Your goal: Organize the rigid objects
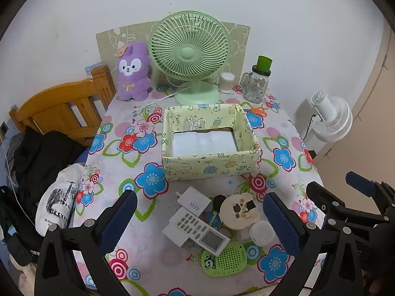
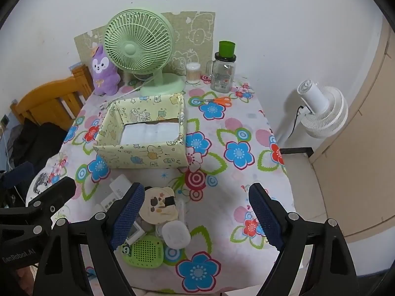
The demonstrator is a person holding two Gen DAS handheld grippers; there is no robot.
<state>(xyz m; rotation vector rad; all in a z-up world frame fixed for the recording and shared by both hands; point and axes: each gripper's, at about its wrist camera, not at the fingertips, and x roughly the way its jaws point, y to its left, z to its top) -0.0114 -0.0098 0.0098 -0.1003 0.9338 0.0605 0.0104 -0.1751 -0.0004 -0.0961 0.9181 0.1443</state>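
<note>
Clutter of small hard things lying in a heap on the tabletop point(image 1: 148, 234), just ahead of both tools and short of the box point(image 1: 209, 165). Nothing in the box yet beyond a white lining, so judged as the very start: approach, no pick made.

Left tool point(image 1: 200, 217) spread as wide as can be, pinching nothing, hanging above the heap. Between its pads, left to right: white charger point(image 1: 193, 201), remote point(image 1: 197, 229) propped across it, dark key fob point(image 1: 218, 202), round cream case point(image 1: 240, 212), small white case point(image 1: 263, 233); green speaker point(image 1: 223, 259) nearest.

Right tool point(image 2: 197, 214) also spread and empty, heap toward its left pad, bare cloth under the rest.

Next move, as a guess: drop one tool onto a single top piece, likely remote or round case, close, lift clear, carry forward into the box.
</note>
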